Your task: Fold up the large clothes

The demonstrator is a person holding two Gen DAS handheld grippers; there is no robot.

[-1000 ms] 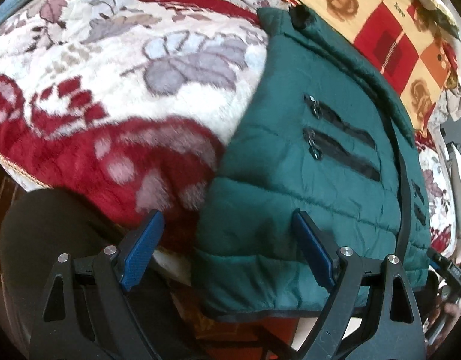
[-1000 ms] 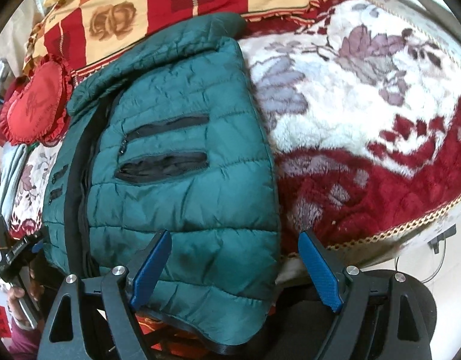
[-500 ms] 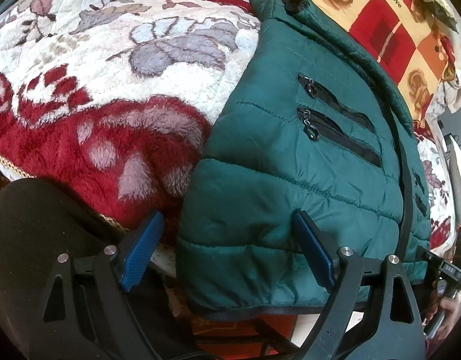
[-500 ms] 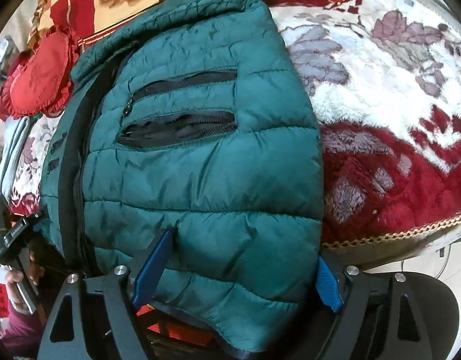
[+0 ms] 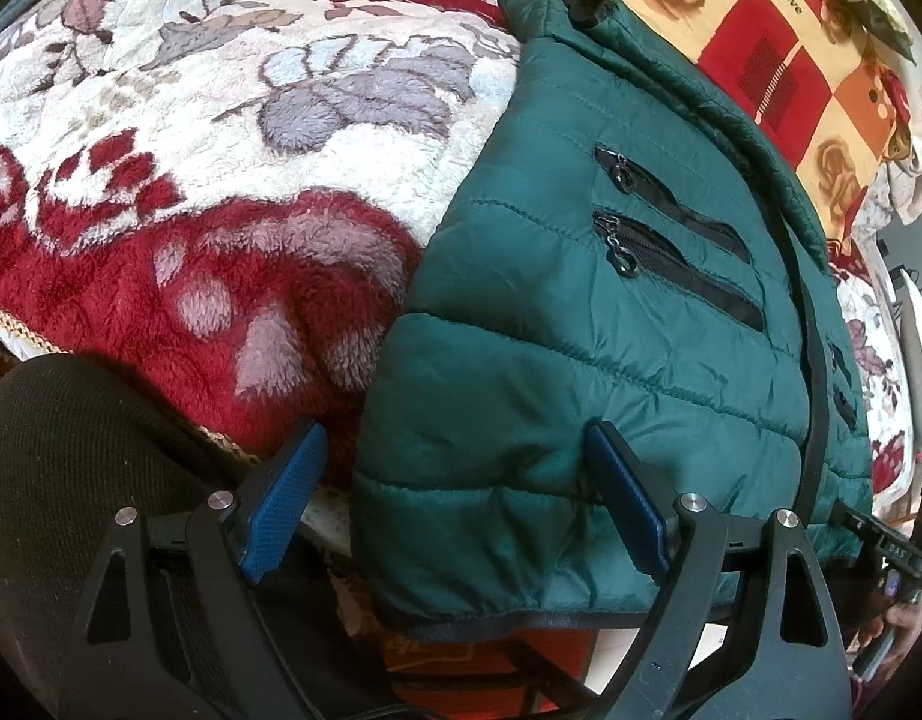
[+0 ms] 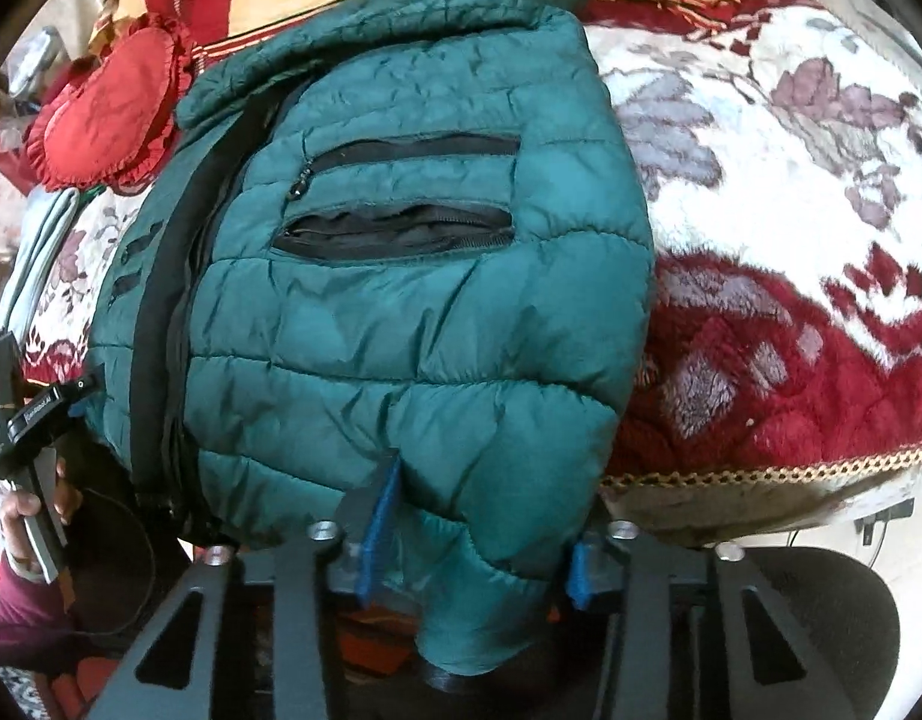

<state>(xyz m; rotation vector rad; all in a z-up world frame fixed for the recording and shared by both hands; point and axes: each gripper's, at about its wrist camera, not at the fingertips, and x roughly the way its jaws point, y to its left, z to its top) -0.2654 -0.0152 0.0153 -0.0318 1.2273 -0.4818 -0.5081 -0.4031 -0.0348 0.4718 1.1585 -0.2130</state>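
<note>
A dark green quilted puffer jacket [image 5: 611,312] lies on the bed with its hem hanging over the near edge; it also shows in the right wrist view [image 6: 401,312]. My left gripper [image 5: 455,504] is open, its jaws wide on either side of the jacket's hem corner, the right blue pad [image 5: 629,504] touching the fabric. My right gripper [image 6: 473,546] has its jaws closed in on a bunched fold of the hem, the fabric squeezed between the blue pads [image 6: 380,534].
The bed carries a fluffy red and white floral blanket [image 5: 209,198] with a gold-trimmed edge [image 6: 761,468]. A red frilled cushion [image 6: 107,108] and a checkered rose cloth [image 5: 779,54] lie at the back. A dark chair seat [image 5: 59,450] is below left.
My right gripper moved in onto the jacket hem and its jaws shut on the fabric. My left gripper came a little closer to the hem corner and stays open.
</note>
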